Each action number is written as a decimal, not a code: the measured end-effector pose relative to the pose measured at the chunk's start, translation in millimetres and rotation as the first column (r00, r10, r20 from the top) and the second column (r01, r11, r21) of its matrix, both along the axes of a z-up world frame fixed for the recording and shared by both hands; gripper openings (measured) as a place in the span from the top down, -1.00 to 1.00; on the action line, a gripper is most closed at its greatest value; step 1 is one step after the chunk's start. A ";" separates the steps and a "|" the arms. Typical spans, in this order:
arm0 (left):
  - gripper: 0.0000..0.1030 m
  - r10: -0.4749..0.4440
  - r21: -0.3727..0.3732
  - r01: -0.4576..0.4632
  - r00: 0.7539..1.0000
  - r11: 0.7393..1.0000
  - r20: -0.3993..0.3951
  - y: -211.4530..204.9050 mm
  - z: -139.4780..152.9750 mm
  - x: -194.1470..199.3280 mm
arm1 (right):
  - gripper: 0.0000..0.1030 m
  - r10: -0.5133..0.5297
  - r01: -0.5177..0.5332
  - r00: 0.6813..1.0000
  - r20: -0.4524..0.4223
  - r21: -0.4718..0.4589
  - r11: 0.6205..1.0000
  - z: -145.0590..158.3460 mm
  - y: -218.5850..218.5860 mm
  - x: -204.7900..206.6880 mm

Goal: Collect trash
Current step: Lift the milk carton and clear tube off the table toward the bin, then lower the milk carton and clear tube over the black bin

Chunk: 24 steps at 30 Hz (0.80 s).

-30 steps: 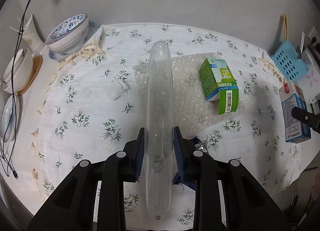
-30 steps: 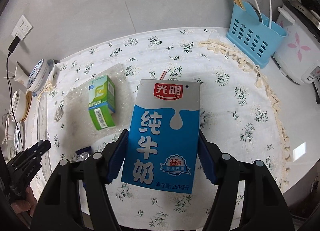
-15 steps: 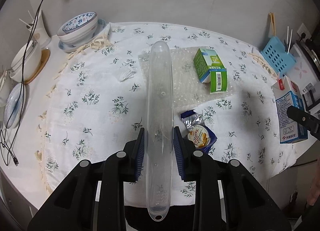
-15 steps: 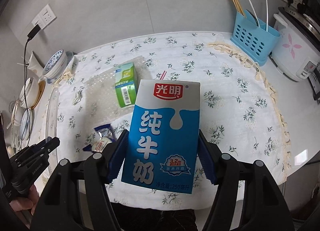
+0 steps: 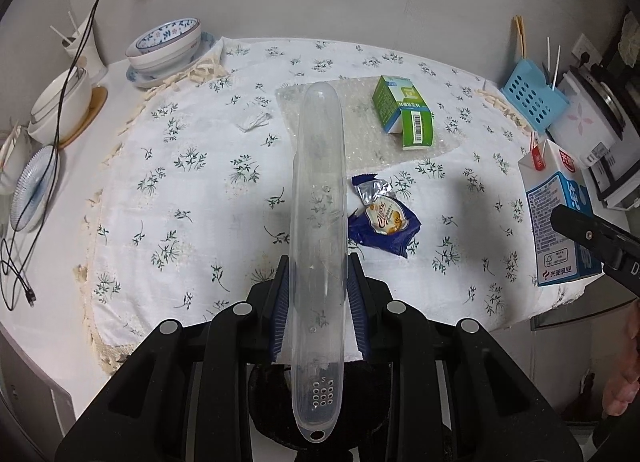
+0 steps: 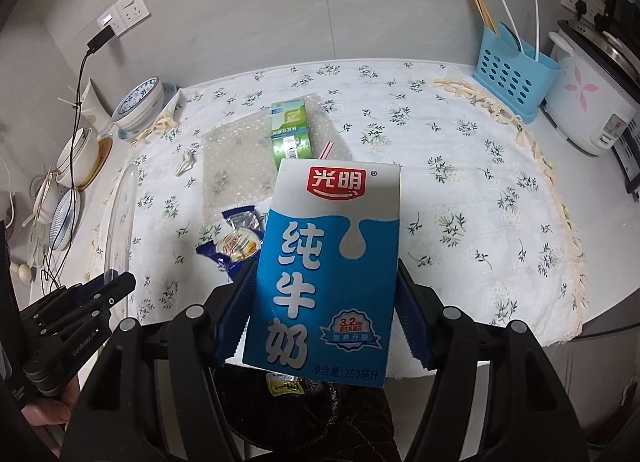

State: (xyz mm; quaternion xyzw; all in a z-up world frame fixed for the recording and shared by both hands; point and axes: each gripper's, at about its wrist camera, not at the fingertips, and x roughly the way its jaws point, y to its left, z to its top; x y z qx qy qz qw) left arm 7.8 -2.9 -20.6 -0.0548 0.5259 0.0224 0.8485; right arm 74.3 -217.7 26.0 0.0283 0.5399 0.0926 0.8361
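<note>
The right hand-held gripper [image 6: 324, 302] clamps a blue milk carton [image 6: 326, 266] above the floral tablecloth [image 6: 460, 182].

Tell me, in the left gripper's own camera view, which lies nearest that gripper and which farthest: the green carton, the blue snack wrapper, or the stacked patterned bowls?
1. Blue snack wrapper, just right of the left gripper.
2. Green carton, farther back on the bubble wrap, right.
3. Stacked patterned bowls, far back left by the wall.

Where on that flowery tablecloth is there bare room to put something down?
The widest bare stretch of tablecloth lies between the green carton and the blue utensil basket. Another lies between the stacked bowls and the bubble wrap. The middle is crowded: carton, bubble wrap, snack wrapper.
</note>
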 end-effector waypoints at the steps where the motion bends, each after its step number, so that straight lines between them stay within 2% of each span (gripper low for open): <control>1: 0.48 -0.001 -0.001 0.001 1.000 1.000 0.000 -0.3 0.0 -3.2 | -0.22 0.002 -0.002 1.000 0.001 0.000 1.000 0.3 0.5 -2.3; 12: 0.48 -0.007 -0.020 0.006 1.000 1.000 -0.007 -1.7 -9.0 -40.1 | -0.22 0.045 -0.045 0.999 0.013 -0.010 0.999 -1.8 11.9 -41.7; 24: 0.48 0.005 -0.047 -0.007 1.000 0.999 -0.030 3.3 -26.3 -86.7 | -0.22 0.106 -0.106 0.994 -0.014 -0.003 0.994 -19.2 26.9 -85.4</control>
